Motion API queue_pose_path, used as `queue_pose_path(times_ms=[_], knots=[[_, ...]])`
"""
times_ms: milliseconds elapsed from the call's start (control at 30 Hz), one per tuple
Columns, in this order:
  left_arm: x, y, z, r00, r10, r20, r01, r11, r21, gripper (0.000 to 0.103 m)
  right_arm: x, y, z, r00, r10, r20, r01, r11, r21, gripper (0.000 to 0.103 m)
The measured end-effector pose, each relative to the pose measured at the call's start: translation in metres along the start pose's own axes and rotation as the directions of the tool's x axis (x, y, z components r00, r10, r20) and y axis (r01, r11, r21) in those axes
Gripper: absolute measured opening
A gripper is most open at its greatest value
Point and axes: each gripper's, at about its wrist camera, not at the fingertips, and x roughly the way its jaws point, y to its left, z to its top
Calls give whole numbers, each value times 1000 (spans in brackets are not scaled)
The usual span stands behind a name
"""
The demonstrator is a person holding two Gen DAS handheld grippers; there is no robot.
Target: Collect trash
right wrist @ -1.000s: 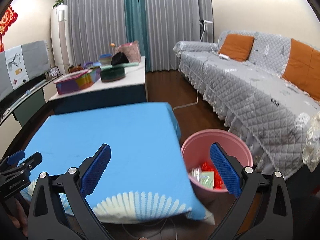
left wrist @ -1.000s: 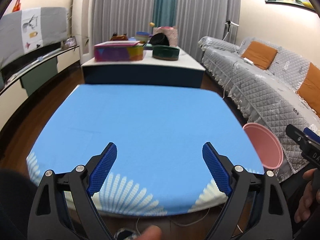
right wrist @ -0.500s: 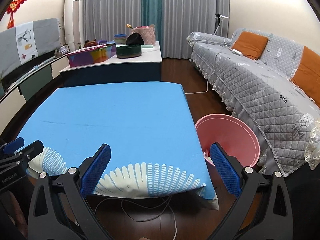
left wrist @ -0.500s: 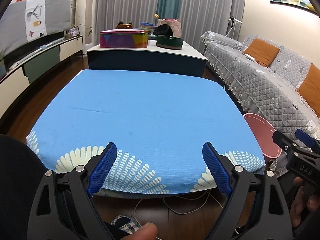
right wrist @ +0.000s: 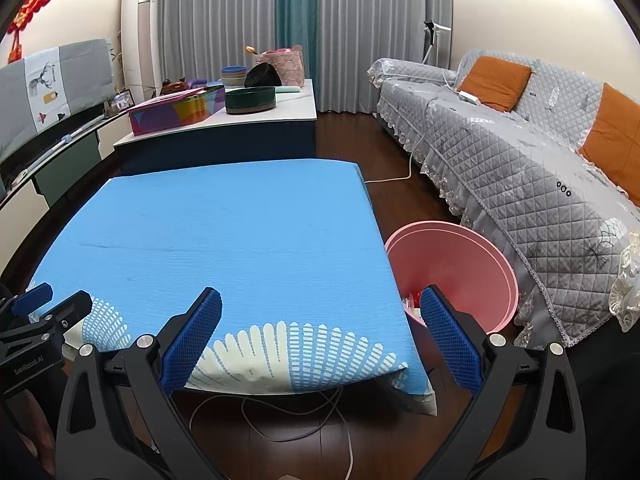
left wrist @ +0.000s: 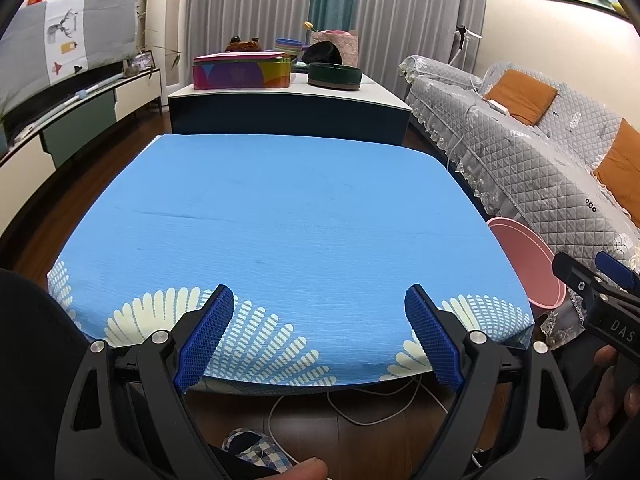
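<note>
Left wrist: "DAS" on right tongs (left wrist: 592,276)

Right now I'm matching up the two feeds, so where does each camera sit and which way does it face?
Left wrist: rides the left gripper, facing across the blue table to the curtains; its open fingers, the right gripper and a hand show.
Right wrist: rides the right gripper, facing the same way, further right; its open fingers and the left gripper show.
Shared: table, pink bin, sofa.
</note>
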Motion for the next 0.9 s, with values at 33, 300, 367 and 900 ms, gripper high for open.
queue_pose_path(times_ms=[33, 300, 367, 900], knots=[[1, 0, 0, 1000, -1, -2, 1, 1000, 1, 85, 0, -1, 0, 1000, 1, 0, -1, 1000, 2, 98], [2, -2, 0, 1000, -1, -4, 1, 1000, 5, 85, 0, -1, 1, 1000, -1, -1, 1, 1000, 1, 98], [2, -2, 0, 1000, -2, -4, 2, 1000, 6, 85, 1, -2, 1, 1000, 1, -2, -1, 1000, 2, 98], [2, -3, 0, 1000, -1, -5, 1, 1000, 9, 85, 4, -4, 0, 1000, 0, -9, 0, 1000, 6, 98]])
